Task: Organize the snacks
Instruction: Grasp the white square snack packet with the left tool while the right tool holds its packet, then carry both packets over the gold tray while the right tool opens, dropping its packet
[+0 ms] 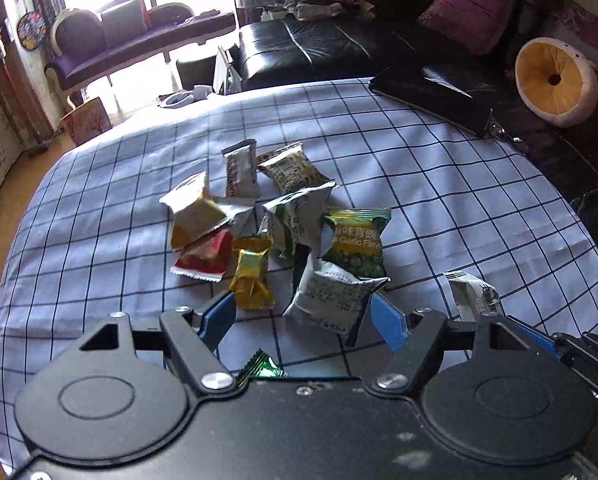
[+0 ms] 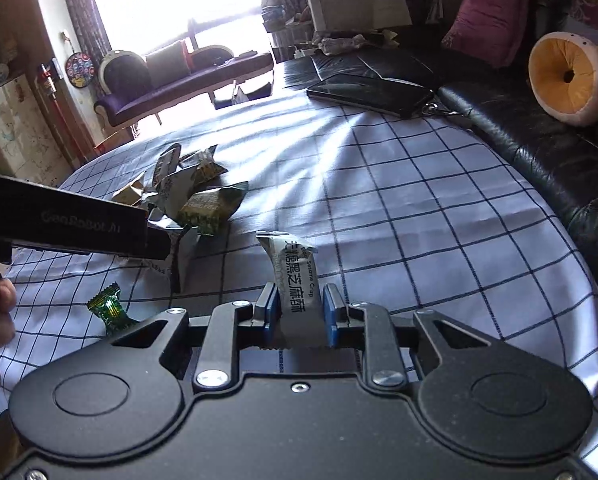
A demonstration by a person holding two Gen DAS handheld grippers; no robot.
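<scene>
My right gripper [image 2: 299, 306] clamps a white "Sesame Crisp" bar [image 2: 295, 276], its long axis pointing away from me. My left gripper [image 1: 299, 312] gapes around a white packet [image 1: 333, 294] beside the green "Garlic Flavor" pack [image 1: 357, 242].

Each hand-held gripper [image 2: 297, 306] is built of matte black plates, silver screws and blue finger pads [image 2: 332, 312]; "GeoRobot.AI" is printed on the left hand-held gripper [image 1: 297, 312].
</scene>
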